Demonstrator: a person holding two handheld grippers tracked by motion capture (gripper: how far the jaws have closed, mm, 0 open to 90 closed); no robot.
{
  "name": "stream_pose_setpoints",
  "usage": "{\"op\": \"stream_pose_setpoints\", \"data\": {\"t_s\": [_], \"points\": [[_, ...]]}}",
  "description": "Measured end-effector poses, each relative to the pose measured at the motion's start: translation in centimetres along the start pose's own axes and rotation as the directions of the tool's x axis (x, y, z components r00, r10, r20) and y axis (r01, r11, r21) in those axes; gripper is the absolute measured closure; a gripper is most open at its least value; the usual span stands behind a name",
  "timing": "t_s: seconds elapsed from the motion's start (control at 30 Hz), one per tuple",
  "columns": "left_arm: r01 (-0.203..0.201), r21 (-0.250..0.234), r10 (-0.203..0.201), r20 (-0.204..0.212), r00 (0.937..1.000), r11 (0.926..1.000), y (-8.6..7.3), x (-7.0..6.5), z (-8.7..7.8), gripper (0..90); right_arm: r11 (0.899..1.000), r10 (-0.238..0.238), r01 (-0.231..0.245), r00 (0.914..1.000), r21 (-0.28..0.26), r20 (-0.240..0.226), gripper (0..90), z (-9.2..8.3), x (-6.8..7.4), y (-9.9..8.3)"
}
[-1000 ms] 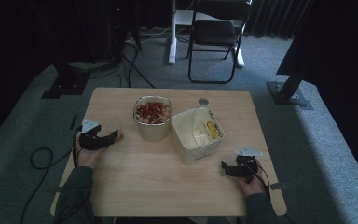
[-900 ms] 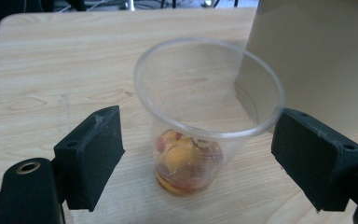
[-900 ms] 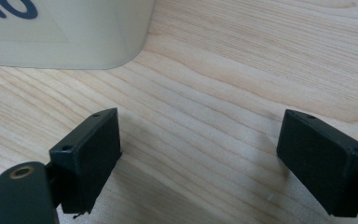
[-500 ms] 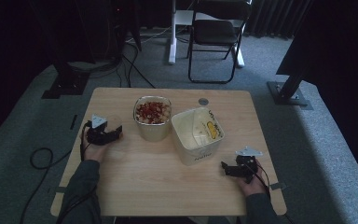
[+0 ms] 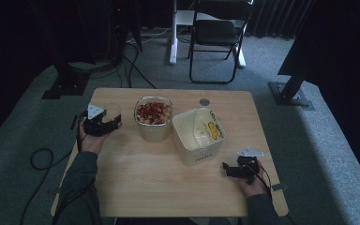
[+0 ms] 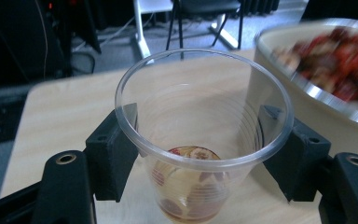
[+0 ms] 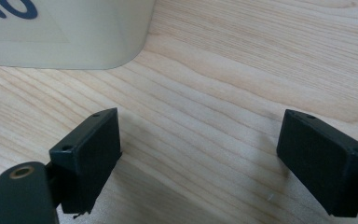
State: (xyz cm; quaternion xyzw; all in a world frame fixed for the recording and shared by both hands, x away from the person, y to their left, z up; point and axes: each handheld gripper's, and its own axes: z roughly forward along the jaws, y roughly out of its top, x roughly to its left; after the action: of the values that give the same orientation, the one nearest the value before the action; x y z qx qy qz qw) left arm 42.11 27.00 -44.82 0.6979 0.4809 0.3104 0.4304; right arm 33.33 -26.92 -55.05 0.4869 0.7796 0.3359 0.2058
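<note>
Grey carpet, a folding chair and dark stands lie behind the wooden desk, which fills the middle of the high view. At the desk's left edge the left tool holds a clear plastic cup: its jaws have just been closing, and in the left gripper view both pads press the cup's sides just under the rim. The cup stands upright, with a little red and pale food at its bottom. Just right of it, in the centre of the high view, is a bowl full of red and pale pieces, and touching that on the right a cream square tub. Low at the right of the frame the right tool rests on the desk, jaws wide apart with bare wood between them, near the tub's corner.
</note>
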Motion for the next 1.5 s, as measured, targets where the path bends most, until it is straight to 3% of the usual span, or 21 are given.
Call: {"op": "stream_pose_setpoints", "data": {"t_s": [0.27,0.33,0.37,0.57,0.87,0.97,1.07,1.13,1.17,1.3,1.43,1.5], "points": [[-0.053,-0.046,0.053,-0.008,0.9986,0.9975,4.3,-0.7,-0.6,31.9,1.000,0.000,0.000,1.0000,0.000,0.000,13.0,0.0,0.0,0.0],[-0.053,-0.046,0.053,-0.008,0.9986,0.9975,4.3,-0.7,-0.6,31.8,1.000,0.000,0.000,1.0000,0.000,0.000,13.0,0.0,0.0,0.0],[-0.076,-0.054,0.075,-0.013,0.9971,0.9957,5.6,-1.0,-0.7,31.8,1.000,0.000,0.000,1.0000,0.000,0.000,13.0,0.0,0.0,0.0],[-0.118,-0.082,0.117,-0.012,0.9930,0.9896,8.4,-2.0,-1.1,31.8,1.000,0.000,0.000,1.0000,0.000,0.000,13.0,0.0,0.0,0.0],[-0.157,-0.079,0.155,-0.032,0.9875,0.9845,11.4,-3.4,-1.1,31.8,1.000,0.000,0.000,1.0000,0.000,0.000,13.0,0.0,0.0,0.0],[-0.181,-0.070,0.178,-0.048,0.9829,0.9809,12.3,-3.9,-1.1,31.8,1.000,0.000,0.000,1.0000,0.000,0.000,13.0,0.0,0.0,0.0],[-0.220,-0.057,0.216,-0.070,0.9739,0.9738,12.9,-4.4,-0.9,31.9,1.000,0.000,0.000,1.0000,0.000,0.000,13.0,0.0,0.0,0.0],[-0.220,-0.057,0.216,-0.070,0.9739,0.9738,12.9,-4.4,-0.9,31.8,1.000,0.000,0.000,1.0000,0.000,0.000,13.0,0.0,0.0,0.0],[-0.254,-0.041,0.250,-0.090,0.9641,0.9662,13.3,-4.8,-0.6,31.8,1.000,0.000,0.000,1.0000,0.000,0.000,13.0,0.0,0.0,0.0],[-0.285,-0.016,0.282,-0.104,0.9538,0.9584,13.7,-5.3,-0.2,32.0,1.000,0.000,0.000,1.0000,0.000,0.000,13.0,0.0,0.0,0.0],[-0.326,0.004,0.324,-0.121,0.9384,0.9455,13.9,-5.9,0.1,32.0,1.000,0.000,0.000,1.0000,0.000,0.000,13.0,0.0,0.0,0.0],[-0.331,0.003,0.329,-0.120,0.9367,0.9436,13.8,-6.2,0.3,32.0,1.000,0.000,0.000,1.0000,0.000,0.000,13.0,0.0,0.0,0.0]]}}
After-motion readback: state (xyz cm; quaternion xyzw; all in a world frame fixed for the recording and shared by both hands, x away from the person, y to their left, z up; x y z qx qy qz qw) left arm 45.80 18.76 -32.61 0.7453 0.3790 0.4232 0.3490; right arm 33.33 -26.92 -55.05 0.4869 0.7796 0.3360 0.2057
